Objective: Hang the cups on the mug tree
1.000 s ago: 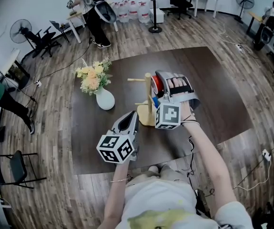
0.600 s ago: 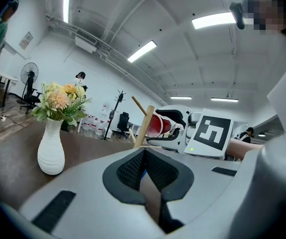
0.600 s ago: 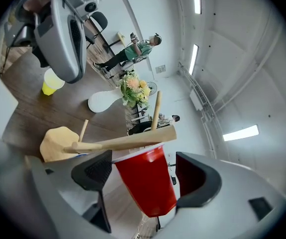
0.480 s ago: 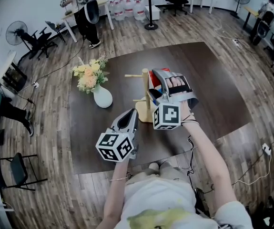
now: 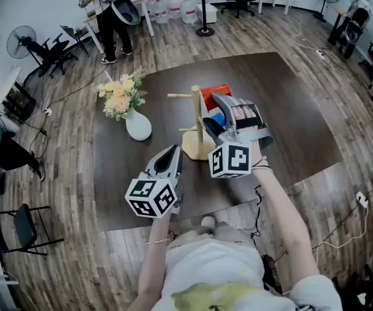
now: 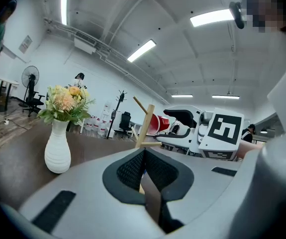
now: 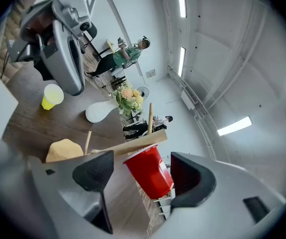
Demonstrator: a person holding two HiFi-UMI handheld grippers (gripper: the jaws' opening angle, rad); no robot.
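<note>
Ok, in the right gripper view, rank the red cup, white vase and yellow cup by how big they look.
1. red cup: clearly largest, but it is nearest the camera, so that may mislead.
2. white vase and yellow cup: they look about alike, so I won't rank them.

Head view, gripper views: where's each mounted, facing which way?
Head view: on person's head, steeply down onto mug tree; left gripper, right gripper, forearms show.
Left gripper view: rides left gripper, faces vase and mug tree; shut jaws show.
Right gripper view: rides right gripper, faces red cup between its jaws, which have just been opening.
Shared: all see mug tree.
</note>
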